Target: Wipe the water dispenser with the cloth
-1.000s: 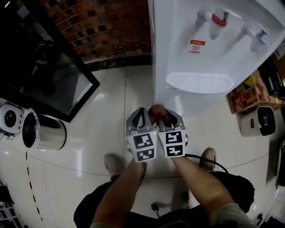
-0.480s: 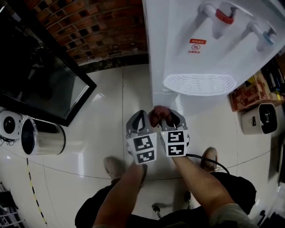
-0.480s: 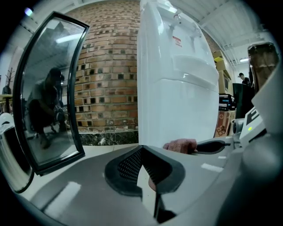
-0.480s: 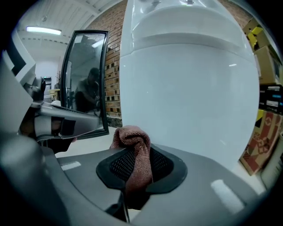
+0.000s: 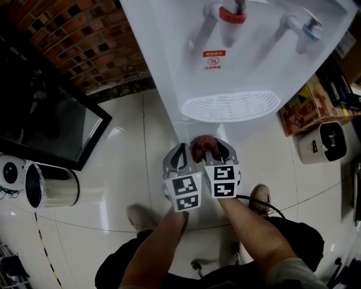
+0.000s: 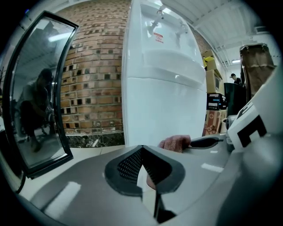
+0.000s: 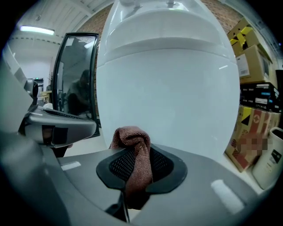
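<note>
The white water dispenser [image 5: 186, 62] fills the top of the head view, with a red tap [image 5: 231, 14], a blue tap [image 5: 307, 28] and a slotted drip tray [image 5: 231, 104]. Just below the tray my right gripper [image 5: 217, 145] is shut on a bunched reddish-brown cloth [image 5: 201, 147]. In the right gripper view the cloth [image 7: 132, 137] pokes up through the right gripper [image 7: 135, 152], close to the dispenser's front panel [image 7: 168, 88]. My left gripper [image 5: 180, 148] sits beside it, shut with nothing held. From the left gripper [image 6: 141, 150], the cloth [image 6: 176, 143] shows to the right, before the dispenser [image 6: 154, 101].
A black-framed glass panel [image 5: 39, 118] leans at the left below a brick wall [image 5: 84, 39]. A metal bin [image 5: 51, 186] stands on the glossy tiles. Cardboard boxes [image 5: 307, 101] and a white appliance [image 5: 327, 141] crowd the right. The person's feet [image 5: 141, 217] stand behind the grippers.
Both grippers have moved together toward the dispenser, which now looms closer and further left in the head view. The cloth stays pinched in the right gripper.
</note>
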`<state>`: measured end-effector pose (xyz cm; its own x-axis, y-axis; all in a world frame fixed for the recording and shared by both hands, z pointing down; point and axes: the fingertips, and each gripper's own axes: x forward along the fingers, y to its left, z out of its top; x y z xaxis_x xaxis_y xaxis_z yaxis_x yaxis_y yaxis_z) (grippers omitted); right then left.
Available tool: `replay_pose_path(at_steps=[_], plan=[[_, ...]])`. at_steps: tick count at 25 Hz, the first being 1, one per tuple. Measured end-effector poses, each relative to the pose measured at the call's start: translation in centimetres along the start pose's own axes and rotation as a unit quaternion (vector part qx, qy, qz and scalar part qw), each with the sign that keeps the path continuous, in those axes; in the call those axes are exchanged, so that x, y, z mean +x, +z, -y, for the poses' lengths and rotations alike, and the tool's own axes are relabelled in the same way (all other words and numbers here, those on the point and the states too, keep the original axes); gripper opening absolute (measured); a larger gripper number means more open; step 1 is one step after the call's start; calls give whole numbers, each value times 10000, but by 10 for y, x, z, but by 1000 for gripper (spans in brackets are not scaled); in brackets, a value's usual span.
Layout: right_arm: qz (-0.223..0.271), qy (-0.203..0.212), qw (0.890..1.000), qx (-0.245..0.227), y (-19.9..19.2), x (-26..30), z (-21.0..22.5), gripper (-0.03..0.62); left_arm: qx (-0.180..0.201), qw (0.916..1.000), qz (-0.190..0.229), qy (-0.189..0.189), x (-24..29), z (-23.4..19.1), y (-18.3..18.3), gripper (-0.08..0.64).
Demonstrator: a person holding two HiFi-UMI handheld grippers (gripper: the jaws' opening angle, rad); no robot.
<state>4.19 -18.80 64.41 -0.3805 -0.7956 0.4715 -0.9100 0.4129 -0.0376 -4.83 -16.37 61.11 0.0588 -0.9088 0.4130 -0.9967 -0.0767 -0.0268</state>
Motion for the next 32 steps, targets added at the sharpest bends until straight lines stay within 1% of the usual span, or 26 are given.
replay_pose_path(at_steps=[5, 10, 15, 21, 24, 28, 32], plan=[[-7, -230, 9997, 127, -1, -7, 29, 87, 75, 9996, -30, -282, 5, 36, 1, 0], [-25, -587, 9976, 353, -5, -16, 68, 87, 118, 9981, -45, -603, 12, 78, 5, 0], [-72, -1059, 9924, 624, -12, -27, 122, 87, 100, 9960, -38, -883, 20, 115, 11, 0], [-176, -1467, 9854, 852, -24, -36, 173, 87, 120, 9935, -150, -1122, 34, 151, 5, 0], [-227, -1556, 9831, 936, -28, -37, 190, 86, 139, 9916, -195, -1267, 41, 170, 2, 0], [-255, -1526, 9836, 926, -31, -35, 202, 86, 169, 9893, -208, -1433, 46, 190, 1, 0], [-184, -1514, 9844, 875, -29, -36, 200, 86, 242, 9892, -190, -1433, 44, 185, -2, 0]])
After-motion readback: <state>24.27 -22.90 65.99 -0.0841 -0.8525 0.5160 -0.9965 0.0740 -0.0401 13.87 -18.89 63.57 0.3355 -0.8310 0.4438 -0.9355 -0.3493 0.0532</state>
